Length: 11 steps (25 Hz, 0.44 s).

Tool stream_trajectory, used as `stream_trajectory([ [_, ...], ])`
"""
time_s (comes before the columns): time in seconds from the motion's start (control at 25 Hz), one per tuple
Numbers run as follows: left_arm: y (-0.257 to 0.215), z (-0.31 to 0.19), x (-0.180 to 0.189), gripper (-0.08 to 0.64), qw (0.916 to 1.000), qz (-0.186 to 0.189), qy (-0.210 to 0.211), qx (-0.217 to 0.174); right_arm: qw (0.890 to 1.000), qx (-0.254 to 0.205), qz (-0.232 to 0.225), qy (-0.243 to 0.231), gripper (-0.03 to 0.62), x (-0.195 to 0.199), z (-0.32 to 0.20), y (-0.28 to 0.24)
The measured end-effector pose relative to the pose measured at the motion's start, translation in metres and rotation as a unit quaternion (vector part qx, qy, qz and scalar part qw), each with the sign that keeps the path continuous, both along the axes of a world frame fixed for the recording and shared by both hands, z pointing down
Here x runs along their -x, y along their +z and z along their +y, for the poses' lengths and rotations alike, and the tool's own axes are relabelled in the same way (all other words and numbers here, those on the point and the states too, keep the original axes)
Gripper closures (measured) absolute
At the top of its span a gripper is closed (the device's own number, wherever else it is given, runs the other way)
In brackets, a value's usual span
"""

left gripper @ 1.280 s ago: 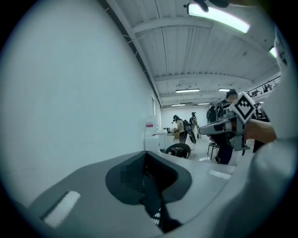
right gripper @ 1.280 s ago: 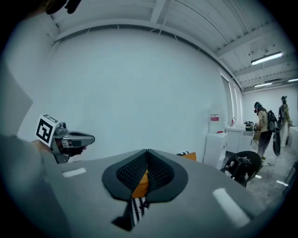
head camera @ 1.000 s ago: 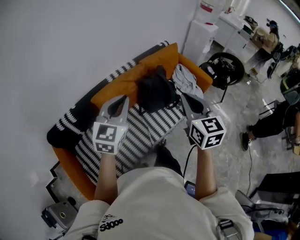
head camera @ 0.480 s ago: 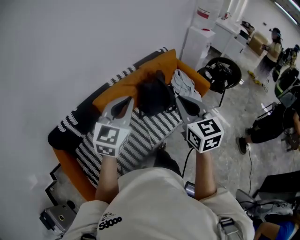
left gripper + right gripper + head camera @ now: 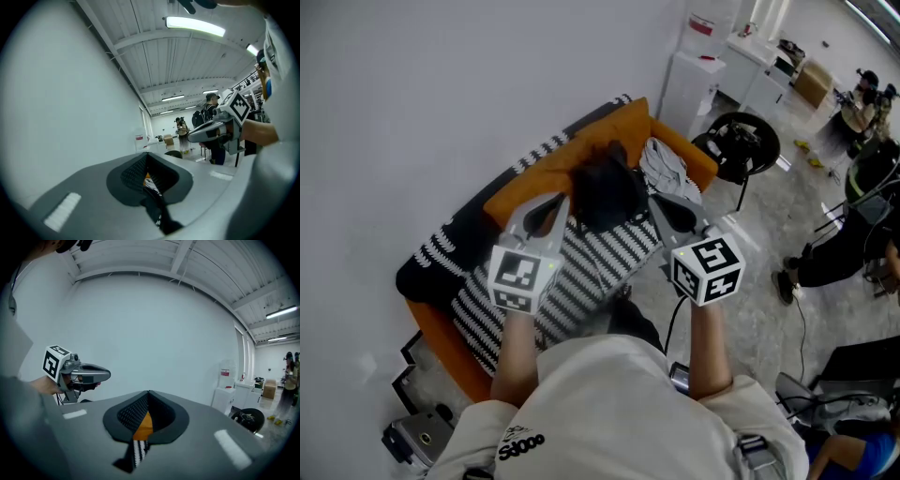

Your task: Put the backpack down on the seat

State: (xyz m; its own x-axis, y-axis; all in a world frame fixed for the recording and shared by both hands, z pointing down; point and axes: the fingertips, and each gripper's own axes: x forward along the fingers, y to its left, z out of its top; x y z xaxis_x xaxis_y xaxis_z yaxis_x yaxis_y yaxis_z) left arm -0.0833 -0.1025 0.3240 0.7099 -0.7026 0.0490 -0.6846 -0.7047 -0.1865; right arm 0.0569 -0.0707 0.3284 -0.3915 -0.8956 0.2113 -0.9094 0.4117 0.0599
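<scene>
A black backpack (image 5: pixel 605 187) rests on the orange sofa (image 5: pixel 534 173), leaning against its backrest above a black-and-white striped blanket (image 5: pixel 581 272). My left gripper (image 5: pixel 555 200) hangs in the air just left of the backpack, its jaws shut and empty. Just right of the pack is my right gripper (image 5: pixel 659 202), equally shut and empty. In the left gripper view the closed jaws (image 5: pixel 148 154) meet in one line, and the right gripper (image 5: pixel 192 137) shows beside them. The right gripper view shows its jaws (image 5: pixel 149 392) closed, with orange and stripes below them.
A grey garment (image 5: pixel 667 164) lies on the seat right of the backpack. A white wall runs along the left. A black round chair (image 5: pixel 741 141) and a white cabinet (image 5: pixel 694 80) stand beyond the sofa's end. A person sits at the right (image 5: pixel 834 258). A black device (image 5: pixel 417 441) sits on the floor.
Both grippers have drifted a little closer to each other and towards the backpack, then held still. The backpack has not moved on the seat.
</scene>
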Motion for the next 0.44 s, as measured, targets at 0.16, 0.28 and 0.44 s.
stream_trajectory([
  [0.16, 0.002, 0.004, -0.006, 0.551, 0.9998, 0.002, 0.019, 0.01, 1.0, 0.004, 0.0, -0.001, 0.589, -0.001, 0.0, 0.002],
  [0.28, 0.001, 0.0, -0.007, 0.551, 0.9998, 0.002, 0.016, 0.009, 1.0, 0.006, 0.0, 0.0, 0.589, -0.002, -0.004, 0.002],
  [0.44, 0.003, -0.011, -0.002, 0.551, 0.9999, -0.004, 0.008, 0.009, 1.0, 0.008, 0.0, 0.002, 0.589, -0.003, -0.012, 0.002],
])
